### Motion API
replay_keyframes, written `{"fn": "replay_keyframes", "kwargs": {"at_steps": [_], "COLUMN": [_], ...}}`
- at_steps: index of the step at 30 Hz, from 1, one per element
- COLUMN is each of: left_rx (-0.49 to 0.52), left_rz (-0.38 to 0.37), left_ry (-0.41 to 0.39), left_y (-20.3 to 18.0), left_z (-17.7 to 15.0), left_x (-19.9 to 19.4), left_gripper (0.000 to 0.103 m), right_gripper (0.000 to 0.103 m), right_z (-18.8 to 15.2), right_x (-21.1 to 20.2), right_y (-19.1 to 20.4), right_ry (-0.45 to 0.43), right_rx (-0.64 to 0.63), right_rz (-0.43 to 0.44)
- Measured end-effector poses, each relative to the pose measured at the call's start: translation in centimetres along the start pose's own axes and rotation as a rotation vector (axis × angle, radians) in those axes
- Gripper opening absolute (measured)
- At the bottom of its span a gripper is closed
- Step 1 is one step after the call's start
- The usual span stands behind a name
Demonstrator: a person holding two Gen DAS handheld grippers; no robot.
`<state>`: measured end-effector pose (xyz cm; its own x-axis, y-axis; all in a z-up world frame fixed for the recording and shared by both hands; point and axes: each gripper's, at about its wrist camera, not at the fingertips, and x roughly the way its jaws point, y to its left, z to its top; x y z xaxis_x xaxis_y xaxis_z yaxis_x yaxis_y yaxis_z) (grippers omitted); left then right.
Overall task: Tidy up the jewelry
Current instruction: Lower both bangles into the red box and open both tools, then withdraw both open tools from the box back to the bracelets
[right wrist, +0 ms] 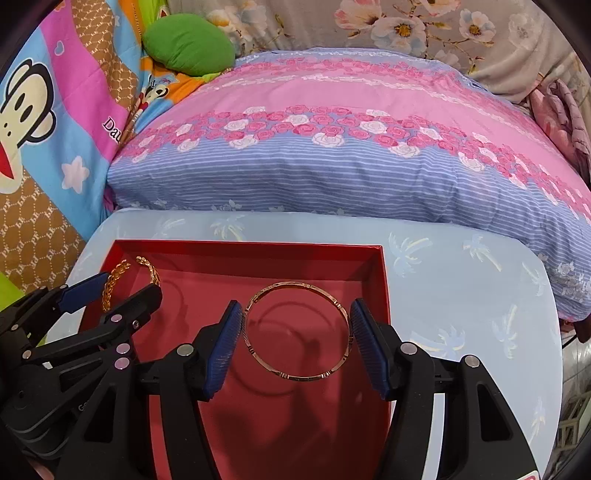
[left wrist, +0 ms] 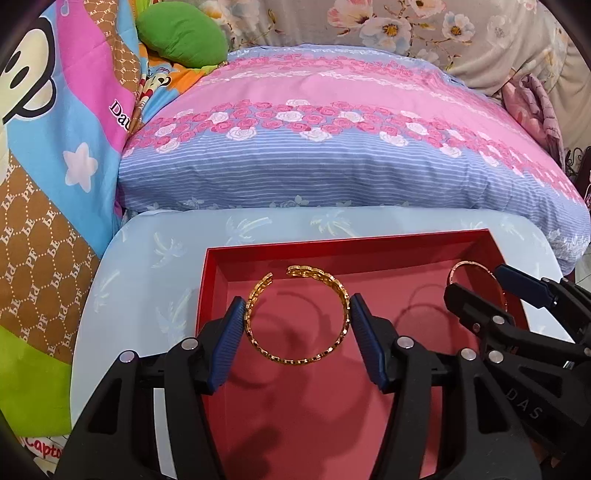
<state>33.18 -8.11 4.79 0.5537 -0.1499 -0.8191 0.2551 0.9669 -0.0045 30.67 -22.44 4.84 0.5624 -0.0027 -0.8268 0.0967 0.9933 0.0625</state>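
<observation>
Tools point(left wrist: 297, 314) point(right wrist: 295, 317) clamping bangles point(left wrist: 295, 314) point(right wrist: 295, 330)

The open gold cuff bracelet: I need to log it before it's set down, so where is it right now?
The open gold cuff bracelet is held between the left gripper pads over the left half of the red box, beside the thin bangle in the right gripper.

Two bangles point(left wrist: 297, 315) point(right wrist: 296, 329), one red box point(left wrist: 343, 245), two tongs point(left wrist: 297, 321) point(right wrist: 296, 325), one table point(right wrist: 461, 258).

table point(right wrist: 461, 280): pale blue, palm-tree print | behind, touching its far edge: pink-and-blue rose-print pillow point(right wrist: 332, 147) | left: cartoon-monkey blanket point(right wrist: 48, 110), green cushion point(right wrist: 188, 44) | back: grey floral fabric point(right wrist: 424, 29) | light: bright, even
</observation>
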Motion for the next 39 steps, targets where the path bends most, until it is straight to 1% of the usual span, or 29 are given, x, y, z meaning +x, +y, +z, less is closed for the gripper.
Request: {"fn": "replay_keyframes", "kwargs": {"at_steps": [3, 5, 8, 11, 16, 21, 27, 30, 35, 39], "left_rx": [0.005, 0.002, -0.013, -0.021, -0.024, -0.016, -0.002, 0.006, 0.035, 0.042], "left_rz": [0.016, 0.037, 0.039, 0.036, 0.035, 0.023, 0.005, -0.011, -0.021, -0.026], "left_ry": [-0.007, -0.009, -0.015, -0.021, -0.043, -0.077, -0.12, -0.136, -0.159, -0.172], "left_y": [0.0, 0.1, 0.4, 0.6, 0.5, 0.1, -0.7, -1.2, -1.9, -2.3], "left_z": [-0.1, -0.2, -0.2, -0.1, -0.3, -0.9, -2.4, -3.7, -6.6, -9.0], "left_x": [0.2, 0.3, 0.0, -0.5, -2.1, -5.0, -9.4, -11.8, -14.9, -16.9], "left_gripper": [0.056, 0.06, 0.063, 0.063, 0.063, 0.063, 0.063, 0.063, 0.064, 0.064], "right_gripper": [0.059, 0.059, 0.06, 0.06, 0.06, 0.06, 0.061, 0.061, 0.061, 0.061], "right_z": [-0.1, -0.1, -0.1, -0.1, -0.3, -1.2, -3.2, -4.8, -8.1, -10.8], "right_x": [0.2, 0.1, -0.3, -0.9, -3.1, -6.2, -10.6, -13.0, -16.4, -18.4], "right_y": [0.2, 0.4, 0.4, 0.5, 0.8, 0.8, 0.7, 0.6, 0.8, 0.9], "right_ry": [-0.005, -0.014, -0.02, -0.032, -0.062, -0.098, -0.141, -0.166, -0.191, -0.199], "right_rx": [-0.01, -0.021, -0.019, -0.024, -0.026, -0.013, 0.008, 0.011, 0.005, 0.013], "right_rz": [-0.012, -0.03, -0.028, -0.033, -0.033, -0.019, -0.003, 0.002, 0.008, 0.027]}}
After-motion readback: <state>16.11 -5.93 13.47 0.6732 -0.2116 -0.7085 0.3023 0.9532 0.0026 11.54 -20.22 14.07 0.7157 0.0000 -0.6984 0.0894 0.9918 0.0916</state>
